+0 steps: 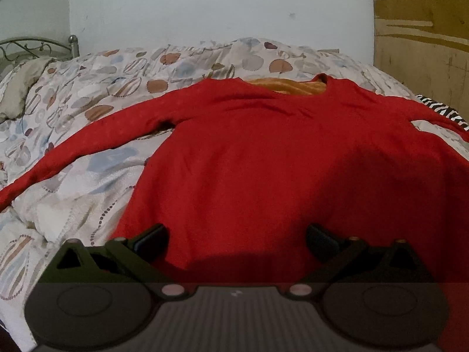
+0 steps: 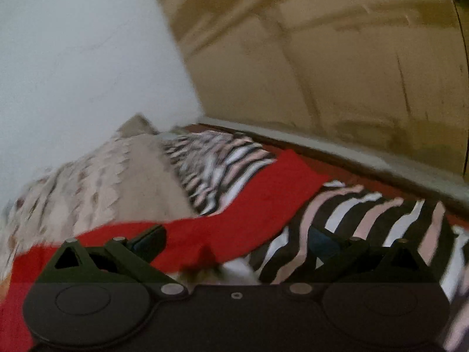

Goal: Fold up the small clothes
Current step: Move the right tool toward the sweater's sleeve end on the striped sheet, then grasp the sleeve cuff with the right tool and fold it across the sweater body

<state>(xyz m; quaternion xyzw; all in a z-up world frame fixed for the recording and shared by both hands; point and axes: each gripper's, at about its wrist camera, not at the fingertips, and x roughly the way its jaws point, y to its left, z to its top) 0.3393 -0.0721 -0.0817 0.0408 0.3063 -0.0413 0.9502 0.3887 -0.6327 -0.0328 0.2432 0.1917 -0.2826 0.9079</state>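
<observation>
Right under the lens, the left gripper [image 1: 236,234] hangs over the hem end of the red top [image 1: 263,158], jaws wide apart, nothing between them but cloth lying below. Whether the tips touch the fabric, I can't tell.

The top is spread flat on the quilt [image 1: 88,94], neck away from the camera, one long sleeve [image 1: 73,152] running out to the left edge of the view. An orange lining [image 1: 290,86] shows at the neck opening.

Over to the right wrist view, and it's blurred. The right gripper [image 2: 236,239] also stands with jaws spread and empty, looking down at the other sleeve [image 2: 263,199], which lies across a zebra-striped cloth [image 2: 366,220] near the wall.

How will this handle? It looks light, soft and limp, a knit that will sag and drape the moment it's lifted. Not fragile, not slippery by the look of it. The quilt beneath is lumpy, so the cloth may drag and bunch rather than slide.

Best hold, I'd say: pinch the sleeve near the cuff or at the shoulder seam, taking both layers, and carry it across the body. For the body fold, take the hem corners. A mid-panel grab would likely pick up one layer only, or the quilt with it.
</observation>
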